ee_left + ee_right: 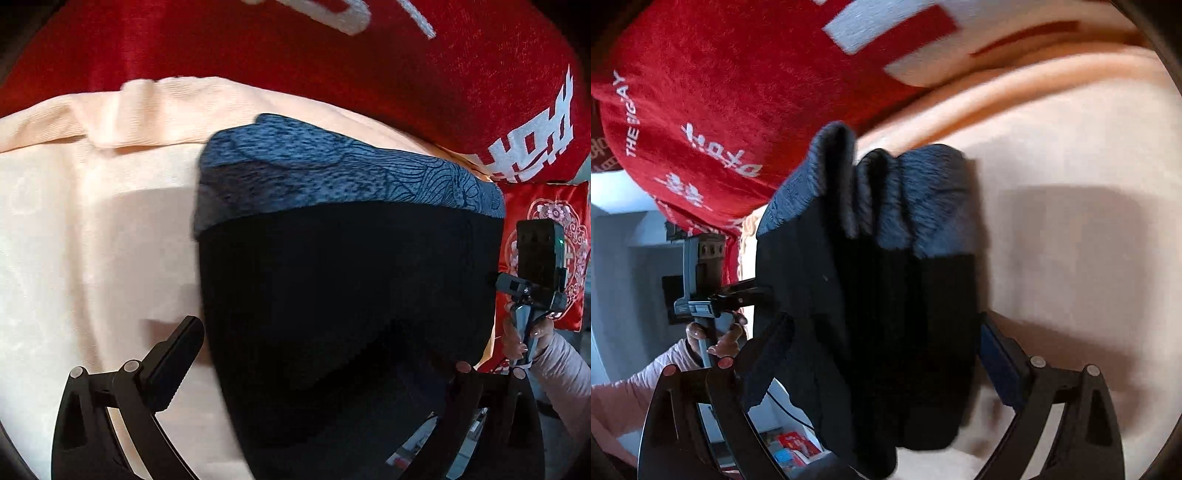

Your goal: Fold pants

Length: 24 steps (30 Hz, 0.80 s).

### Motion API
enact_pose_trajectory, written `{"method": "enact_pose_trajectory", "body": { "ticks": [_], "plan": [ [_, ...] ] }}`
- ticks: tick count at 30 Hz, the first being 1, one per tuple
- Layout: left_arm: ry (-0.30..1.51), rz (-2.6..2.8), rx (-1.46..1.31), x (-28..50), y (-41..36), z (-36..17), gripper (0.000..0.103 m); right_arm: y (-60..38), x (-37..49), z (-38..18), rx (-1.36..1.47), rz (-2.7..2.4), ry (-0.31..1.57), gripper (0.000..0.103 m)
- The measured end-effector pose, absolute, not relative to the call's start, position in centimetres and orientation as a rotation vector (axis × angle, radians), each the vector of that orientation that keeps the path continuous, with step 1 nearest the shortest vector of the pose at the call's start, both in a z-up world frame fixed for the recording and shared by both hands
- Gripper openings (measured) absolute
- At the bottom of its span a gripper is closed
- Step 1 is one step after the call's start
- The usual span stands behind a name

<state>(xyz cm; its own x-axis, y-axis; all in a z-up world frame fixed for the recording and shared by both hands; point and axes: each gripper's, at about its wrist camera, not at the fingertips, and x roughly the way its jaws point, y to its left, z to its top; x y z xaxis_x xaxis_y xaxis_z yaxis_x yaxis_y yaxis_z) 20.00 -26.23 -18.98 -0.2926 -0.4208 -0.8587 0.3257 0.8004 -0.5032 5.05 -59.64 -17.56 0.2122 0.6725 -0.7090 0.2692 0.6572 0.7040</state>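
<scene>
The pants (343, 280) are dark, almost black, with a blue-grey patterned band at the far end. They hang lifted over the peach bed sheet (74, 221). In the left wrist view the cloth runs between my left gripper's (317, 354) wide-set jaws; the left finger (173, 362) is bare and the right one is behind the cloth. In the right wrist view the pants (886, 295) hang bunched in folds between my right gripper's (882, 354) wide-set jaws, with the blue pad (1001, 365) at the cloth's edge. Each view shows the other gripper at the cloth's side.
A red blanket with white lettering (332, 74) lies along the far side of the bed. A red embroidered cushion (546, 251) sits at the right. The right wrist view shows the red blanket (720, 110), a grey wall and floor clutter at lower left (790, 446).
</scene>
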Motion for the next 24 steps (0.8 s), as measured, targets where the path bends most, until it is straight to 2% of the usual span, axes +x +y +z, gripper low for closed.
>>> {"method": "enact_pose_trajectory", "body": {
  "ticks": [4, 8, 9, 11, 12, 13, 16, 18, 24],
  "plan": [
    [1.731, -0.722, -0.086, 19.6, -27.2, -19.4, 0.102, -58.6, 6.0, -17.9, 0.823, 0.354, 1.384, 0.097],
    [1.697, -0.687, -0.069, 19.0, -27.4, -18.8, 0.103, -59.0, 6.3, -18.4, 0.927, 0.314, 1.374, 0.097],
    [1.68, -0.679, -0.058, 18.9, -27.2, -18.5, 0.102, -59.0, 6.5, -18.5, 0.939, 0.292, 1.382, 0.094],
    [1.636, -0.684, -0.034, 18.2, -27.5, -17.4, 0.089, -58.8, 6.6, -18.2, 0.906, 0.251, 1.409, 0.084],
    [1.62, -0.683, -0.025, 18.0, -27.7, -16.9, 0.086, -58.7, 6.6, -17.9, 0.901, 0.254, 1.411, 0.074],
    [1.6, -0.687, -0.014, 17.6, -28.0, -16.3, 0.079, -58.6, 6.6, -17.6, 0.903, 0.258, 1.407, 0.064],
    [1.551, -0.687, 0.001, 16.9, -28.5, -14.5, 0.062, -58.4, 6.3, -16.3, 0.912, 0.258, 1.375, 0.047],
    [1.536, -0.674, -0.002, 16.5, -28.3, -13.6, 0.057, -58.3, 6.1, -15.2, 0.925, 0.26, 1.352, 0.039],
    [1.524, -0.652, -0.031, 15.5, -27.4, -11.2, 0.056, -57.1, 4.8, -13.0, 0.959, 0.29, 1.323, 0.037]
  ]
}}
